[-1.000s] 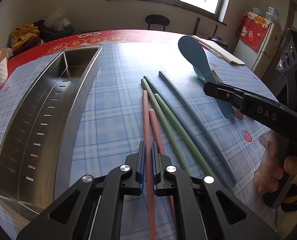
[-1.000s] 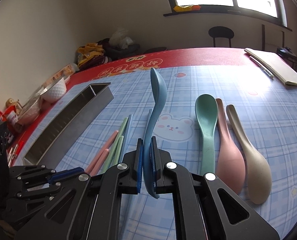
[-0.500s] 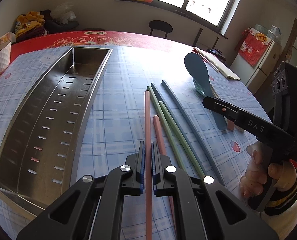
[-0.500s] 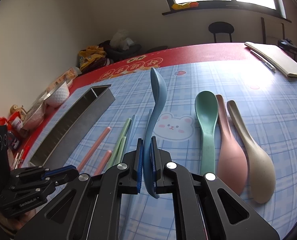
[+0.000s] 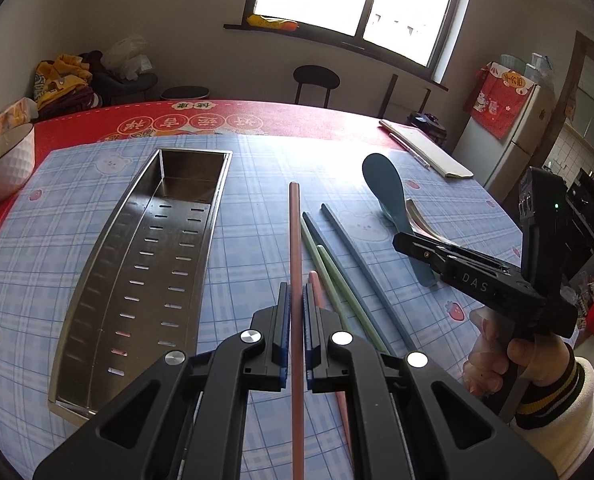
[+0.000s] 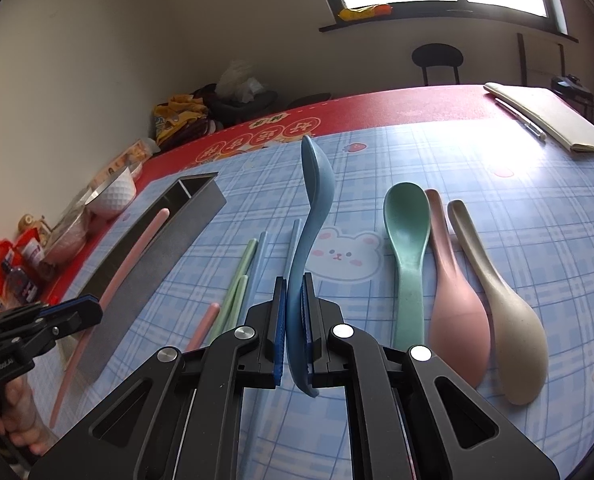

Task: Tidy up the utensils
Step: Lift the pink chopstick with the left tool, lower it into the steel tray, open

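My left tongs [image 5: 295, 312] pinch a pink chopstick [image 5: 295, 248], its long axis running straight ahead toward the desk's far edge, lifted beside the steel tray [image 5: 97, 280]. My right tongs [image 6: 295, 312], whose body reads "DAS" in the left view, clamp a blue spoon [image 6: 313, 208] by the handle, bowl tipped up and pointing away. Green, pink and beige spoons [image 6: 407, 236] lie parallel on the checked desk [image 6: 537, 240]; the second pink chopstick [image 5: 317, 292] stays flat there.
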{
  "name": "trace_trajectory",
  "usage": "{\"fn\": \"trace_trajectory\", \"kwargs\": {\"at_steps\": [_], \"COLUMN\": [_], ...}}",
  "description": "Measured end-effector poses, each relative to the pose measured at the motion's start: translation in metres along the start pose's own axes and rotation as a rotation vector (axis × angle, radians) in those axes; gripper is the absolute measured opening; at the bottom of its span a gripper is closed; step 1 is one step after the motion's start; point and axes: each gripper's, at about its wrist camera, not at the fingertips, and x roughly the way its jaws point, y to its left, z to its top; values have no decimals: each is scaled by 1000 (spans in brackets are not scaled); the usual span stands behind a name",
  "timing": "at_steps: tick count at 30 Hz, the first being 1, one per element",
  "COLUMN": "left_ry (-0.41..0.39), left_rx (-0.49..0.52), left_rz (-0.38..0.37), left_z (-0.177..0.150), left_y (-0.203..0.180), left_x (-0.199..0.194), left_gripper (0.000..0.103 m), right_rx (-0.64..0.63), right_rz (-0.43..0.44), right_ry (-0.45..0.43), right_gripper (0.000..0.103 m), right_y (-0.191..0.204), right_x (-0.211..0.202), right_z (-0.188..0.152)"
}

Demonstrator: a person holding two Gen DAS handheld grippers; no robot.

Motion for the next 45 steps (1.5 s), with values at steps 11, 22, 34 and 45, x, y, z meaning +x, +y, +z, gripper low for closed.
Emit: {"fn": "trace_trajectory", "kwargs": {"at_steps": [11, 22, 34, 45], "left_ry": [-16, 106, 221, 94], "left_rx": [-12, -28, -33, 101], "left_rz": [35, 153, 125, 198], "left_z": [34, 64, 60, 55], "left_y": [30, 69, 78, 55], "left_x": [-12, 43, 75, 40], "left_gripper": [6, 6, 6, 9], "right_rx": [14, 22, 30, 46], "right_rz": [11, 28, 34, 25], "right_ry": [5, 7, 8, 13], "right_gripper": [7, 7, 8, 7], "right_y": [-2, -5, -7, -9], "right_x": [1, 2, 1, 2], "right_z": [1, 0, 0, 1]}}
